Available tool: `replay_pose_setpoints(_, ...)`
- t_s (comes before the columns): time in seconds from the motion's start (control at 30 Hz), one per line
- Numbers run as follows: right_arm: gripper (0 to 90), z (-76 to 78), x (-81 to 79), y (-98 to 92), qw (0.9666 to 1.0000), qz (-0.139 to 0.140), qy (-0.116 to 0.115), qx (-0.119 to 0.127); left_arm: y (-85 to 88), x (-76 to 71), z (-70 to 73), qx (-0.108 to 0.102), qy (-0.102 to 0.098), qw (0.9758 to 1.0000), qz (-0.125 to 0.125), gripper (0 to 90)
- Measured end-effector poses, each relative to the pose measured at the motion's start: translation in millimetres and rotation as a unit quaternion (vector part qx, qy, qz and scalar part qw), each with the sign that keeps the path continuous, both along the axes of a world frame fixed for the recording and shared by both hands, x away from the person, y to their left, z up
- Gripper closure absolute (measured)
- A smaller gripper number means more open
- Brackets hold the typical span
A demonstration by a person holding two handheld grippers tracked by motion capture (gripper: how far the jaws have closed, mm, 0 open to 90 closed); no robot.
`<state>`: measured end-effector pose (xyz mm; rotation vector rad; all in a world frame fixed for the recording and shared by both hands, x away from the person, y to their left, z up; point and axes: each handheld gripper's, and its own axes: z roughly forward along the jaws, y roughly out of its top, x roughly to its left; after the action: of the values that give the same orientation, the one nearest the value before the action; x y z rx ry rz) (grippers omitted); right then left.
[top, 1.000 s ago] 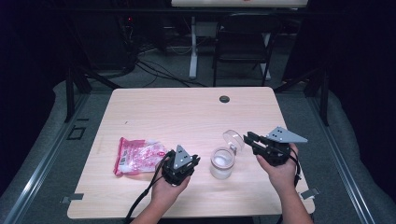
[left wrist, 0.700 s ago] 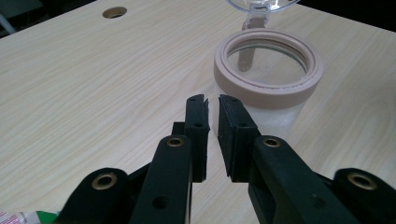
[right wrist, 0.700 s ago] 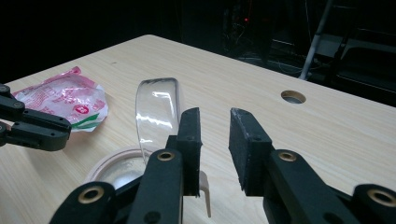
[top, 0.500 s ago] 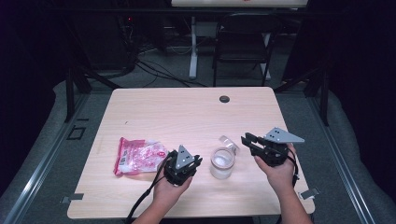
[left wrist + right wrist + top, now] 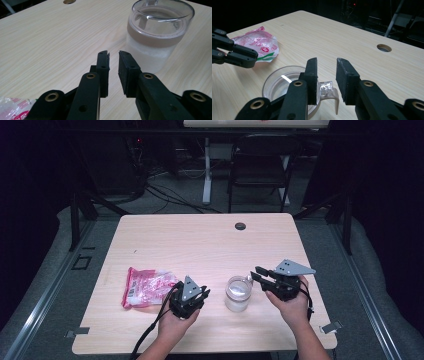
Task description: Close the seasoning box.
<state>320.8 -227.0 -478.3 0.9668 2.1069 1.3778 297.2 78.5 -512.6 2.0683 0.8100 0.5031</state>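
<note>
A clear round jar (image 5: pixel 237 293) with a brownish seal band and a clear lid stands on the wooden table (image 5: pixel 200 245), near its front edge. It holds something pale (image 5: pixel 150 58). My left gripper (image 5: pixel 204 292) sits just left of the jar. Its jaws (image 5: pixel 113 53) are open by a narrow gap with nothing between them. My right gripper (image 5: pixel 256 272) points at the jar from the right and is open. The jar's small clasp tab (image 5: pixel 327 90) lies just below and between its fingertips (image 5: pixel 327 61). A crumpled pink plastic bag (image 5: pixel 147 286) lies left of the left gripper.
A round cable hole (image 5: pixel 240 226) sits in the table's far side. A dark chair (image 5: pixel 260 165) and a white desk leg (image 5: pixel 206 170) stand beyond the table. The table's front edge is close to both hands.
The jar's clear lid, raised behind the jar a second ago, now lies down on it. My right gripper has slid slightly left and toward the jar. The left gripper has barely moved.
</note>
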Motion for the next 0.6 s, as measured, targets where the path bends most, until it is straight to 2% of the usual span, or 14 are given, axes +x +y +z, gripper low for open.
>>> replay_pose_setpoints(0.1,68.0,-0.6,0.1,0.7,1.0,0.003,0.0,-0.002,5.9,0.2,1.4,0.002,-0.001,1.0,0.008,75.2)
replay_pose_setpoints(0.3,63.1,-0.5,0.2,-1.0,1.0,0.004,-0.001,0.001,23.1,1.5,6.5,-0.008,-0.007,0.9996,0.028,66.1)
replay_pose_setpoints(0.4,61.5,-0.1,0.1,-2.3,1.0,0.001,-0.001,0.001,37.5,2.8,10.2,-0.018,-0.009,0.9988,0.045,60.4)
replay_pose_setpoints(0.6,57.5,2.8,0.1,-6.3,0.9999,-0.011,-0.002,0.0,65.0,5.1,12.9,-0.018,-0.009,0.9977,0.064,55.4)
